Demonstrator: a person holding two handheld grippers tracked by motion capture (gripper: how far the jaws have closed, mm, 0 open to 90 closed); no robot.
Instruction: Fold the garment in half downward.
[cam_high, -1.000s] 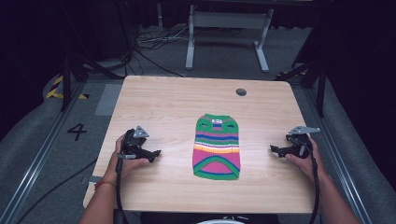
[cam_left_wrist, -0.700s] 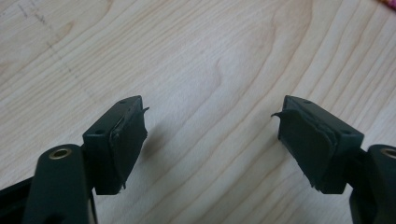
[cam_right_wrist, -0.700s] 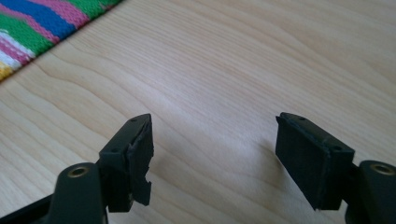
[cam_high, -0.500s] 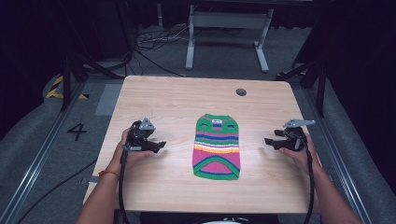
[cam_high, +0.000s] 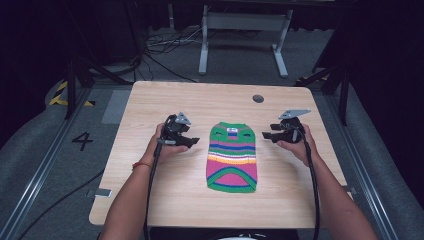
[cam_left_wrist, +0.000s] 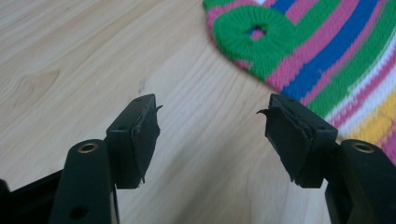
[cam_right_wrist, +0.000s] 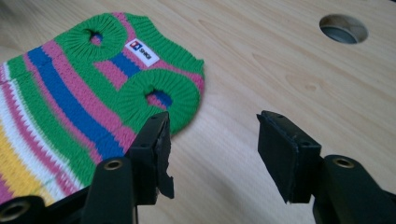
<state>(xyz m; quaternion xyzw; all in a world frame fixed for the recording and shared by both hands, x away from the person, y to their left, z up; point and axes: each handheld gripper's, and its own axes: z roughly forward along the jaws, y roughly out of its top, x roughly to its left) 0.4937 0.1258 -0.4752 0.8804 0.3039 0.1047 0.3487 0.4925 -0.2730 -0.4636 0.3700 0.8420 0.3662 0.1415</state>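
small striped knitted sweater (cam_high: 232, 156) | green, pink, blue, yellow | flat on table | between left gripper (cam_high: 191, 141) and right gripper (cam_high: 266, 135), untouched

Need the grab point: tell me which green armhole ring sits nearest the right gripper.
The ring just beyond the right gripper, below the white label; the other ring lies farther up the sweater.
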